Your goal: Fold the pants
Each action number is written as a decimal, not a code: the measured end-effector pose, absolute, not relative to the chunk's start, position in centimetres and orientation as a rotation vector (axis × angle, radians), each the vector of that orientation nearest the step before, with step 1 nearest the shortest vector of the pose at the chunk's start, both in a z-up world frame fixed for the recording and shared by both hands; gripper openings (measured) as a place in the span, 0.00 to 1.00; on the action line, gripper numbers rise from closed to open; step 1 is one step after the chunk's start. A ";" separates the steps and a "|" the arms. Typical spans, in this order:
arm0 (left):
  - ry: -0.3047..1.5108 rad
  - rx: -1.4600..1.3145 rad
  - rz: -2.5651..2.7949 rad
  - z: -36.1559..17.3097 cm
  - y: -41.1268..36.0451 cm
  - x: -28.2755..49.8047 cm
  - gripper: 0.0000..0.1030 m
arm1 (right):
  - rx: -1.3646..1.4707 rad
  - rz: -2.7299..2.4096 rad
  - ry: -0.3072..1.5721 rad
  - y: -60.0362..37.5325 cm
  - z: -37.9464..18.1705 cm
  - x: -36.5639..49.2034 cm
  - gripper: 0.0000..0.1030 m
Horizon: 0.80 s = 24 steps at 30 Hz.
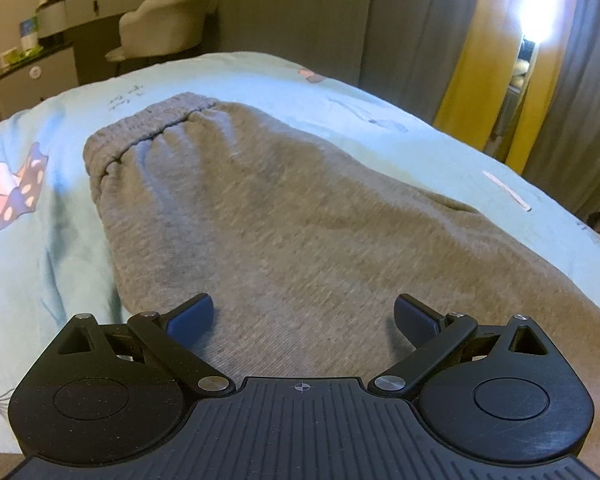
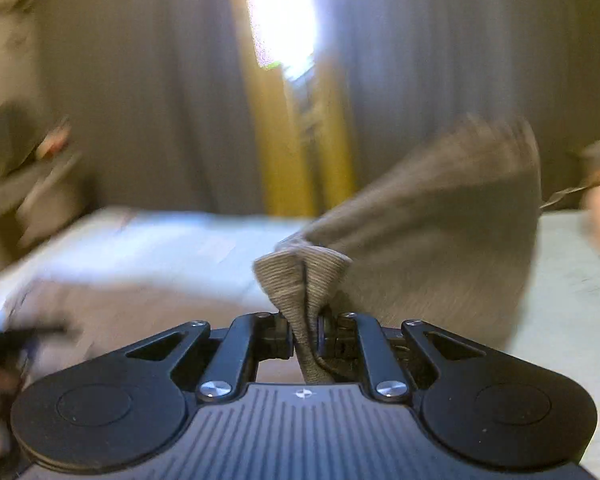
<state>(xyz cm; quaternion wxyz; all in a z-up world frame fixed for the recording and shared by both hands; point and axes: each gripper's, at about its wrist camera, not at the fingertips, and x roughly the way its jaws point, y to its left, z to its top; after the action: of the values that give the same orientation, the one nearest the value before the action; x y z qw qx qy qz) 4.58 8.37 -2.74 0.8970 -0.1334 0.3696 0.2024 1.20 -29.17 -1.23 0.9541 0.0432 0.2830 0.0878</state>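
Observation:
Grey sweatpants lie on a light blue bedspread, with the elastic waistband at the far end. My left gripper is open and empty, low over the near part of the pants. In the right wrist view my right gripper is shut on a ribbed cuff of the pants and holds it lifted above the bed. The grey fabric trails up and to the right from the jaws. That view is motion-blurred.
A dressing table and a pale chair stand beyond the bed's far edge. Grey and yellow curtains hang at right by a bright window. A small white strip lies on the bedspread at right.

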 end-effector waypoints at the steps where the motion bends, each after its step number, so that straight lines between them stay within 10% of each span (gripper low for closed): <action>1: 0.766 -0.278 0.415 -2.8 8.4 4.6 0.98 | 0.066 0.203 0.636 -27.5 -3.1 1.7 0.11; 4: 0.773 -0.282 0.407 -2.9 8.4 4.6 0.98 | 0.029 0.239 0.885 -23.9 -8.8 3.2 0.11; 20: 0.779 -0.276 0.351 -3.1 8.1 5.2 0.98 | 0.090 0.270 0.798 -24.2 -5.6 -1.3 0.11; 24: 0.775 -0.255 0.336 -3.0 7.8 5.1 0.98 | 0.086 0.302 0.912 -24.0 -6.9 -0.4 0.28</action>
<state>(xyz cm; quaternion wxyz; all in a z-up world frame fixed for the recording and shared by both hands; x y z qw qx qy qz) 5.06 7.82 -2.98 0.9041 -0.1236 0.3752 0.1628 -0.36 -23.96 -6.88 0.8860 0.0416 0.4385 0.1450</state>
